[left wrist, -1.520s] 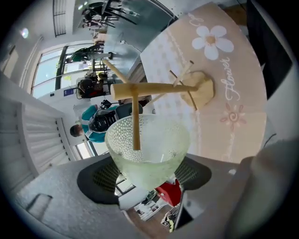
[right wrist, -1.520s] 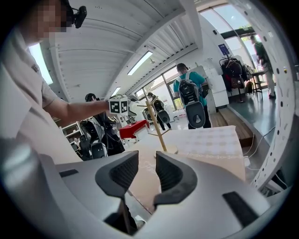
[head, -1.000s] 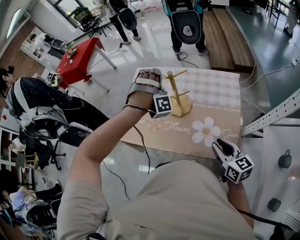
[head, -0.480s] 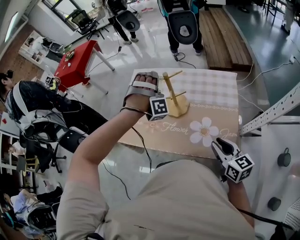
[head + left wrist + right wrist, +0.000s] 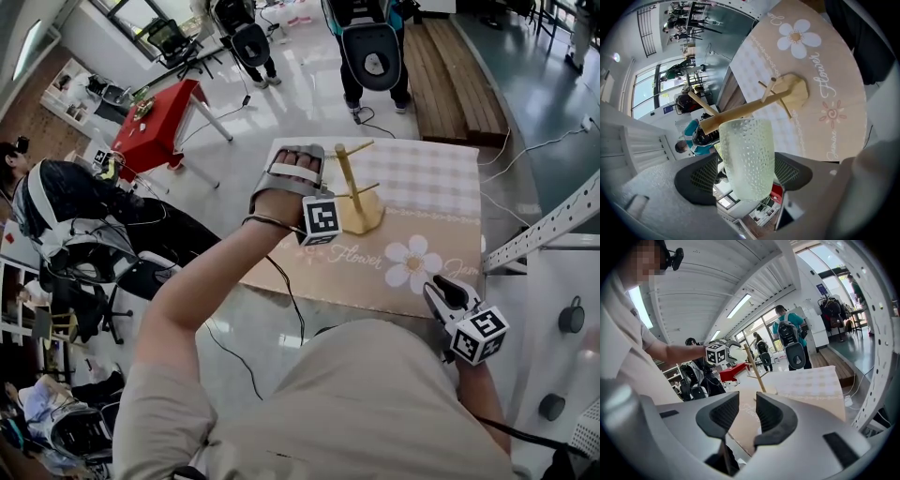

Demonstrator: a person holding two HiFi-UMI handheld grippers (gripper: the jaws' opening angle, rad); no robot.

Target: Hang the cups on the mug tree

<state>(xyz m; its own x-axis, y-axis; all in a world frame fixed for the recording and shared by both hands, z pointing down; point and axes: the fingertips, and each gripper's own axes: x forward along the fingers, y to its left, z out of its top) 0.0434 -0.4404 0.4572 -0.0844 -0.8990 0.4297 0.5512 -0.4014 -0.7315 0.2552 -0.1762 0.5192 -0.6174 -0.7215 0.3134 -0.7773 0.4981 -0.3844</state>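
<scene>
A wooden mug tree [image 5: 351, 192] stands on the tan flower-print tablecloth [image 5: 422, 234], near its left side. My left gripper [image 5: 745, 173] is shut on a pale, dimpled glass cup [image 5: 746, 154], held just beside the top of the tree's post [image 5: 740, 111]. In the head view the hand covers the cup, and only the left gripper's marker cube [image 5: 321, 219] shows, next to the tree. My right gripper [image 5: 747, 416] hangs low at the table's near right edge [image 5: 442, 298]. Its jaws stand slightly apart with nothing between them.
A red table [image 5: 159, 117] and office chairs [image 5: 84, 234] stand on the floor to the left. People with backpacks [image 5: 373, 52] are beyond the table, by a wooden bench [image 5: 459, 75]. A perforated metal rail [image 5: 553, 230] runs along the right.
The left gripper with the cup has tilted slightly beside the mug tree. The right gripper has stayed where it was.
</scene>
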